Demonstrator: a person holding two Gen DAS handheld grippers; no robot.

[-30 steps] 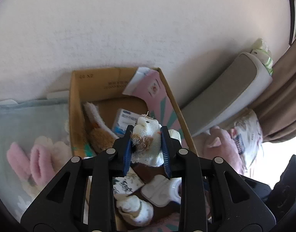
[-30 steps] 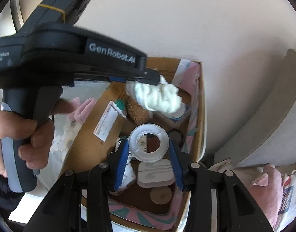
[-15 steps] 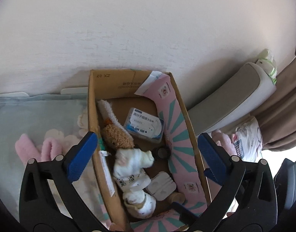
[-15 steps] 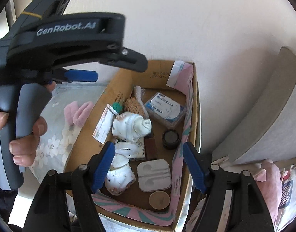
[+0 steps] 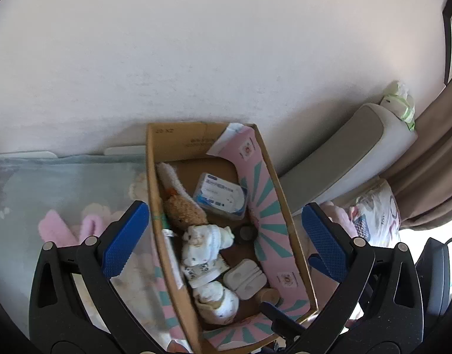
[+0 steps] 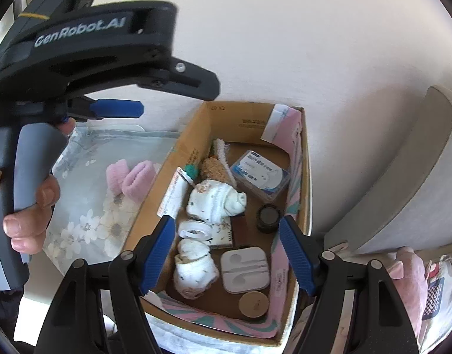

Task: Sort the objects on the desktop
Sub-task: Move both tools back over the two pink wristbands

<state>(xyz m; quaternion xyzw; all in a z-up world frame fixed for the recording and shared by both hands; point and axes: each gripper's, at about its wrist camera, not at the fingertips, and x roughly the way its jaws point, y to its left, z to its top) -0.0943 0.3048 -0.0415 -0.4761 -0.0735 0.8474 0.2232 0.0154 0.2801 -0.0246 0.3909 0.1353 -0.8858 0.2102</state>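
Note:
A cardboard box (image 5: 155, 159) (image 6: 193, 135) against the wall holds the sorted things: a white baby sock (image 5: 208, 240) (image 6: 215, 202), a white tape ring (image 6: 195, 230), a second sock (image 6: 196, 268), a white earphone case (image 6: 245, 268), a blue-labelled pack (image 6: 259, 174), a brown plush toy (image 5: 183, 211), a dark round jar (image 6: 267, 216) and a wooden lid (image 6: 253, 303). My left gripper (image 5: 224, 242) is open and empty above the box. My right gripper (image 6: 227, 255) is open and empty over the box's near end.
Pink fuzzy slippers (image 6: 131, 178) lie on a pale floral cloth (image 6: 87, 194) left of the box. A grey cushion (image 6: 414, 183) leans at the right, with pink fabric (image 6: 409, 274) below it. A white wall stands behind.
My left gripper opened and dropped the white sock into the box. My right gripper opened and let the white tape ring fall in. Both pulled back upward.

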